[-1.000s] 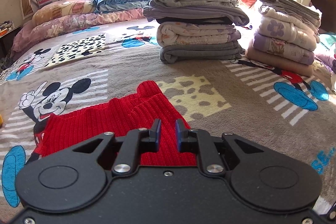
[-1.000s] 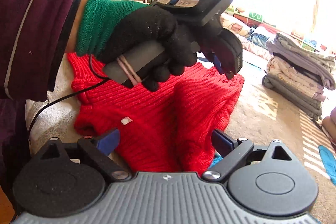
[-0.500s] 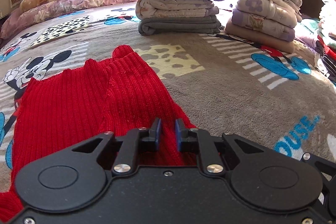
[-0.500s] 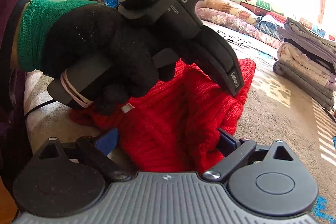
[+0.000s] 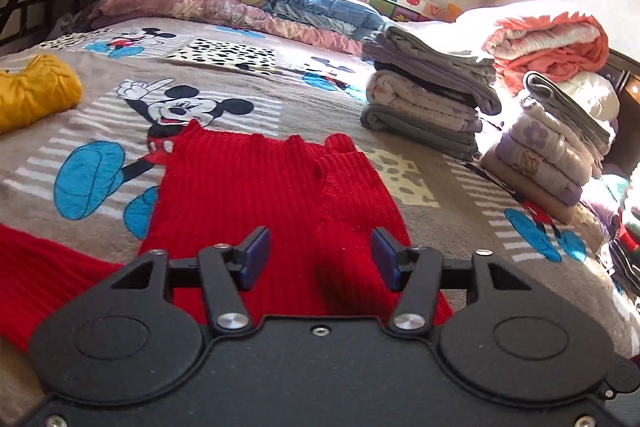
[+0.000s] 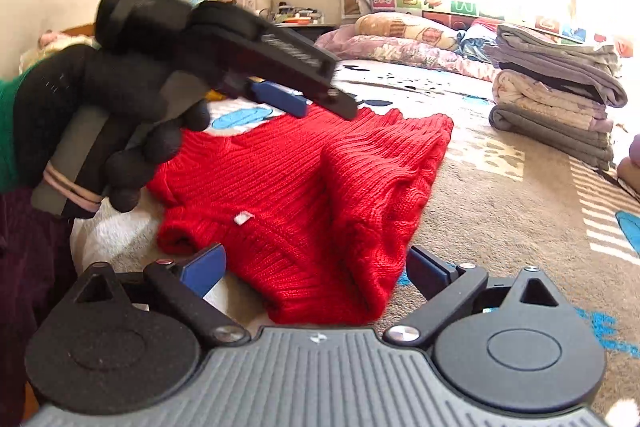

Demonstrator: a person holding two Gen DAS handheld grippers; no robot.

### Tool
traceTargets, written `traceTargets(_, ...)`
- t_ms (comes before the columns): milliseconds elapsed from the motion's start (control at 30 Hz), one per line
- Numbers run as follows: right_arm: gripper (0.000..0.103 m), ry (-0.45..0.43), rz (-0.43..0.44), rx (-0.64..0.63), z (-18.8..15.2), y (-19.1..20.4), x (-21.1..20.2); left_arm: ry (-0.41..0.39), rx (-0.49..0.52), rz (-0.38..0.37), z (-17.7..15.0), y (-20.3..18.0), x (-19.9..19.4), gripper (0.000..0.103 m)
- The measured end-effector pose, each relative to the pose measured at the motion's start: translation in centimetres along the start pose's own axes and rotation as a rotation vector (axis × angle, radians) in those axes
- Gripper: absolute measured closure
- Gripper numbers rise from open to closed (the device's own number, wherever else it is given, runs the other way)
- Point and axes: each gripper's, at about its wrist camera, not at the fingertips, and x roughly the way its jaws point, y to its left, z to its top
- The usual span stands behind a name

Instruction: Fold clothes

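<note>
Red knitted sweater (image 5: 256,183) lies partly folded on cartoon-print bedspread (image 5: 328,115); left gripper (image 5: 320,255), jaws just opened, and right gripper (image 6: 316,267), jaws wide, both hold nothing. Folded laundry stacks (image 5: 428,99) stand beyond.

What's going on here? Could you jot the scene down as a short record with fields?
place: bed with a cartoon-mouse blanket
garment: red sweater, lying partly folded on the bed
left gripper: open, jaws just opened, above the sweater, pads not pressing it
right gripper: open, at the sweater's near edge, gripping nothing
folded piles: two stacks at the far right of the bed
other: yellow garment at the bed's left
</note>
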Motion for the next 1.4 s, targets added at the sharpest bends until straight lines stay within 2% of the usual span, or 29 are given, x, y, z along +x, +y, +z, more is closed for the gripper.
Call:
traceTargets(133, 0.007, -0.033, 0.013, 0.156, 0.2, -2.4, -0.4, -0.013, -0.180, 0.129, 0.4, 5.5, -2.3, 0.048)
traceTargets(367, 0.007, -0.029, 0.051, 0.438, -1.7, -5.1, 0.1, -0.088, -0.574, 0.316, -0.5, 15.1, -6.6, 0.048)
traceTargets(467, 0.007, -0.022, 0.068, 0.542, -2.5, -6.1, 0.0, -0.117, -0.747, 0.337, -1.8, 18.6, -8.2, 0.048)
traceTargets(633, 0.007, -0.035, 0.103, 0.644, -2.8, -7.4, -0.2, -0.136, -0.883, 0.285, -3.1, 21.7, -9.5, 0.049)
traceTargets(900, 0.007, -0.059, 0.155, 0.679, -2.8, -7.6, -0.1, -0.168, -0.948, 0.205, -3.9, 23.0, -8.6, 0.052)
traceTargets(1000, 0.007, -0.062, 0.179, 0.662, -2.6, -7.3, -0.1, -0.173, -0.937, 0.205, -3.6, 23.2, -7.8, 0.056)
traceTargets(1033, 0.007, -0.063, 0.183, 0.656, -2.5, -7.2, -0.1, -0.176, -0.932, 0.207, -3.5, 23.2, -7.5, 0.058)
traceTargets(1100, 0.007, -0.061, 0.189, 0.646, -2.3, -7.1, -0.1, -0.177, -0.907, 0.219, -3.2, 23.0, -6.9, 0.070)
traceTargets(1167, 0.007, -0.060, 0.190, 0.643, -2.2, -7.0, 0.0, -0.180, -0.871, 0.211, -2.9, 22.5, -6.6, 0.095)
traceTargets(1400, 0.007, -0.072, 0.195, 0.638, -2.1, -7.2, -0.1, -0.260, -0.560, 0.087, -0.2, 15.7, -7.1, 0.096)
